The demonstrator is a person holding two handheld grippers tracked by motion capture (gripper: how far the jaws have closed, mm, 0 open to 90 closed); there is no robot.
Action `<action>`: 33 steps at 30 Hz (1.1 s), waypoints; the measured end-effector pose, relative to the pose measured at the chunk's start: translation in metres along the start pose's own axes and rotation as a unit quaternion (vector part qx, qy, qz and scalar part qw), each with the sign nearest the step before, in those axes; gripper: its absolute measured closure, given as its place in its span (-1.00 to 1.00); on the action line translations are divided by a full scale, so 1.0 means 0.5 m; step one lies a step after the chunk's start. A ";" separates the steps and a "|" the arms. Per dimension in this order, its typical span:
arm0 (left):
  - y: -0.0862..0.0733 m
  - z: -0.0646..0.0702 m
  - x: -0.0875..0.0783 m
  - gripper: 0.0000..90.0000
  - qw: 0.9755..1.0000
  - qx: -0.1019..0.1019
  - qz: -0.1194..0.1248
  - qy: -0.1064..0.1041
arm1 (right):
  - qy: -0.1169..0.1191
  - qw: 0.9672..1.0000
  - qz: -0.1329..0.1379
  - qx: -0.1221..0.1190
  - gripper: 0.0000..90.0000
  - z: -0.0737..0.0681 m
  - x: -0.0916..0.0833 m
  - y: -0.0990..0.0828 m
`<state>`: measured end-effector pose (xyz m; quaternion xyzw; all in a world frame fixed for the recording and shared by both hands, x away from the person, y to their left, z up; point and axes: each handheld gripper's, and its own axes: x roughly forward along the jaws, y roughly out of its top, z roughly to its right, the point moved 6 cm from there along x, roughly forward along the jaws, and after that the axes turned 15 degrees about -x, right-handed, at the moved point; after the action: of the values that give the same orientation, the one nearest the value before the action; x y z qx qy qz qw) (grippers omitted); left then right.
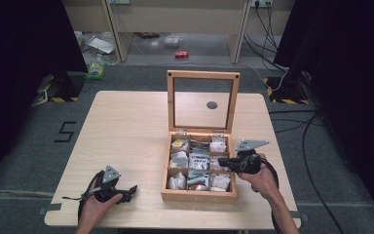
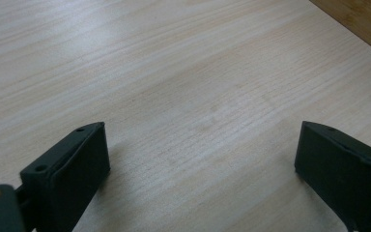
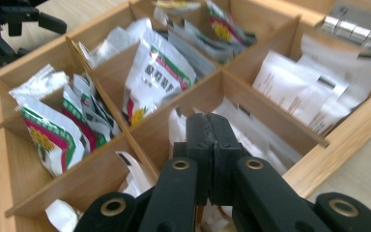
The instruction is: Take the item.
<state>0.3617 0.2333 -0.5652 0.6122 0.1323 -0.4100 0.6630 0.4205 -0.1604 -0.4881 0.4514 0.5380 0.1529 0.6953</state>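
High view is showing the light wooden compartment box (image 1: 198,196) of white sachets sitting near the pale wooden table's (image 1: 126,126) front edge; the right gripper (image 1: 222,161), jaws pressed together on nothing, is hovering over its right compartments, while the left gripper (image 1: 132,189), jaws spread wide, is resting on bare tabletop well left.

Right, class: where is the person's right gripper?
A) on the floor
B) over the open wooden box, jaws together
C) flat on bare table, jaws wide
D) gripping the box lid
B: the right gripper hangs over the packet-filled wooden box, its jaws meeting.
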 end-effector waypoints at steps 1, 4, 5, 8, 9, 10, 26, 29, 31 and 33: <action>0.000 0.000 0.000 -0.90 1.000 -0.001 0.000 0.000 | -0.001 1.000 0.004 -0.002 1.00 0.000 -0.003 0.003; 0.000 0.000 0.000 -0.90 1.000 0.000 0.000 0.000 | -0.013 1.000 0.009 -0.005 1.00 0.002 -0.015 0.014; 0.000 0.000 0.000 -0.90 1.000 0.000 -0.001 0.000 | -0.016 1.000 0.012 -0.005 1.00 0.003 -0.018 0.016; 0.000 0.000 0.000 -0.90 1.000 -0.001 0.001 0.000 | -0.023 1.000 0.016 -0.005 1.00 0.007 -0.024 0.018; 0.000 0.000 0.000 -0.90 1.000 -0.001 0.001 0.000 | -0.024 1.000 0.017 -0.003 1.00 0.007 -0.026 0.019; 0.000 0.000 0.000 -0.90 1.000 0.001 -0.001 0.000 | -0.026 0.999 0.019 -0.005 1.00 0.009 -0.027 0.020; 0.000 0.000 0.000 -0.90 1.000 0.000 -0.001 0.000 | -0.060 0.997 0.051 -0.012 1.00 0.017 -0.064 0.066; 0.000 0.000 0.000 -0.90 1.000 0.000 -0.001 0.000 | -0.066 0.996 0.060 -0.014 1.00 0.020 -0.075 0.075; 0.000 0.000 0.000 -0.90 1.000 0.000 -0.001 0.000 | -0.070 0.995 0.068 -0.013 1.00 0.022 -0.084 0.082; 0.000 0.000 0.000 -0.90 1.000 0.000 -0.001 0.000 | -0.074 0.994 0.074 -0.013 1.00 0.025 -0.092 0.087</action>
<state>0.3617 0.2334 -0.5651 0.6125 0.1325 -0.4103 0.6625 0.4264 -0.1747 -0.4254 0.4908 0.4480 0.1768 0.7260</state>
